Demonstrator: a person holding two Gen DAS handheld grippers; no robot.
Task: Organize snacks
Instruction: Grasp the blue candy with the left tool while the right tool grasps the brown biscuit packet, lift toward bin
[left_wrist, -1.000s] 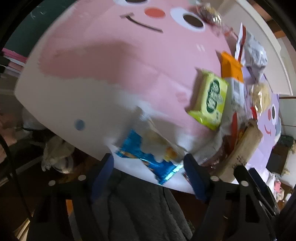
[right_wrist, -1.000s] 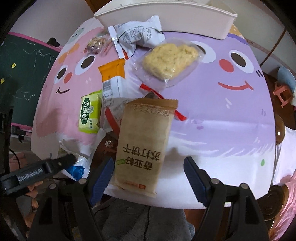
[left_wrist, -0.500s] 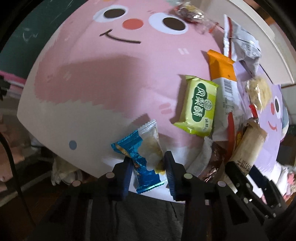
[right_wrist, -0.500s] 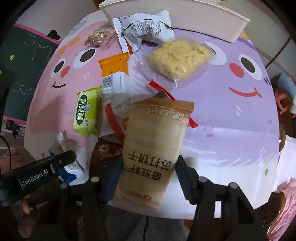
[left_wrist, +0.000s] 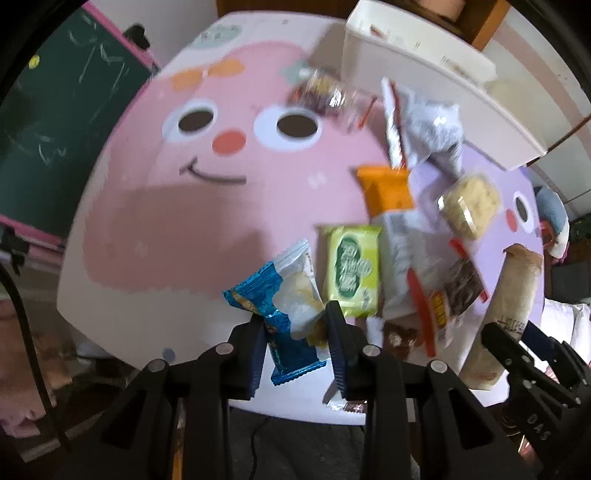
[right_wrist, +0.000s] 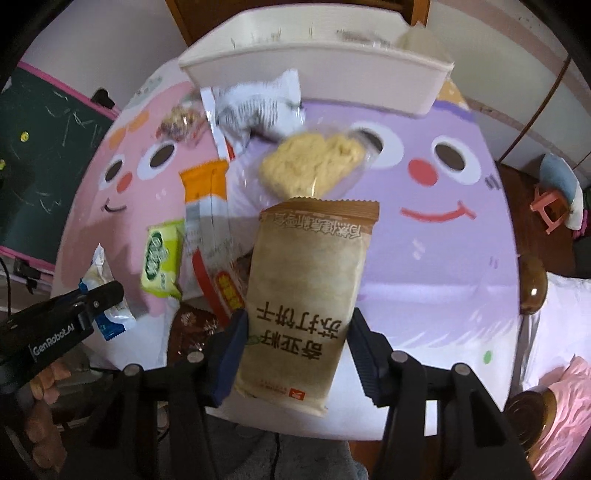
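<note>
My left gripper (left_wrist: 297, 325) is shut on a blue and white snack packet (left_wrist: 284, 306) and holds it lifted above the table's near edge; the packet also shows in the right wrist view (right_wrist: 107, 291). My right gripper (right_wrist: 297, 328) is shut on a tall brown cracker packet (right_wrist: 306, 291), lifted above the table; it also shows in the left wrist view (left_wrist: 506, 306). A white bin (right_wrist: 314, 70) stands at the far edge of the table.
Loose snacks lie mid-table: a green packet (left_wrist: 351, 273), an orange-topped packet (left_wrist: 388, 188), a clear pack of yellow cake (right_wrist: 314, 166), a crumpled white bag (right_wrist: 258, 107), a small nut bar (left_wrist: 325, 92), a dark wrapper (right_wrist: 195, 325). A green chalkboard (left_wrist: 48, 122) stands to the left.
Both grippers closed on their packets and lifted them off the table. Both cameras rose and tilted so that more of the far table and the white bin show.
</note>
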